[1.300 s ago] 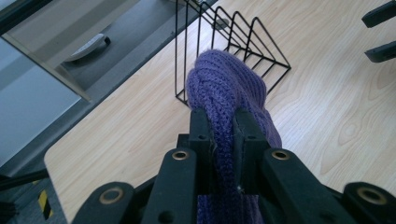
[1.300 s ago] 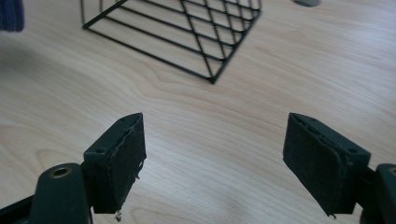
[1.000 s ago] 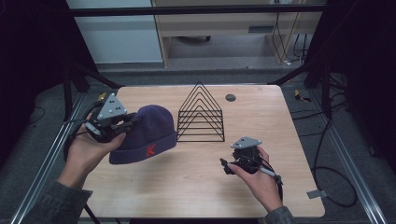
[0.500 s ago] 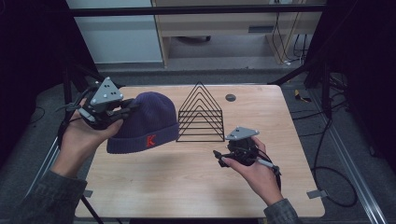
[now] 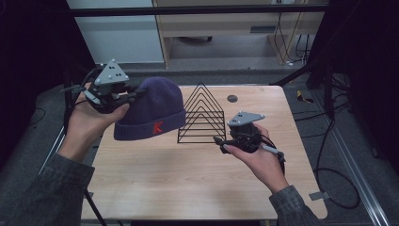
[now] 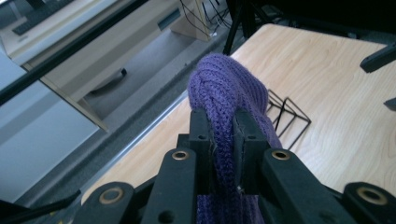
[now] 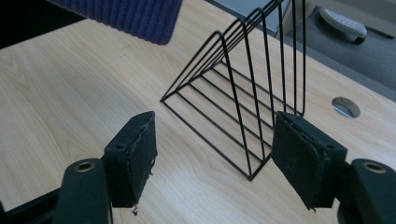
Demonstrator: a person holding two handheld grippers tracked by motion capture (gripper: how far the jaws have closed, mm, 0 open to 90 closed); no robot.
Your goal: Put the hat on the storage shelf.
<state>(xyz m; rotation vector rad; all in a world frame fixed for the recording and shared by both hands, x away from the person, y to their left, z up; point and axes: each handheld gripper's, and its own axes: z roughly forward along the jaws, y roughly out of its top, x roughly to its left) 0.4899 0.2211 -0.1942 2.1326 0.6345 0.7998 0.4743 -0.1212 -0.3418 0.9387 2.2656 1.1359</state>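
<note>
A: Hat (image 5: 151, 111) is hanging off the table (image 5: 188, 183), up at 10 o'clock in the high view, just beside the rack (image 5: 201, 115).

B: What is gripping it?

A: Left gripper (image 5: 126, 95) is pinching a fold of the purple knit; in the left gripper view its fingers (image 6: 246, 140) are squeezing the fabric between them.

B: And the other one?

A: Right gripper (image 5: 219, 141) is hovering at 3 o'clock from the table's centre, at the rack's near right corner. Its fingers (image 7: 134, 156) are standing wide apart, gripping nothing, with the rack's wires showing between them and the hat's cuff hanging at 11 o'clock.
</note>
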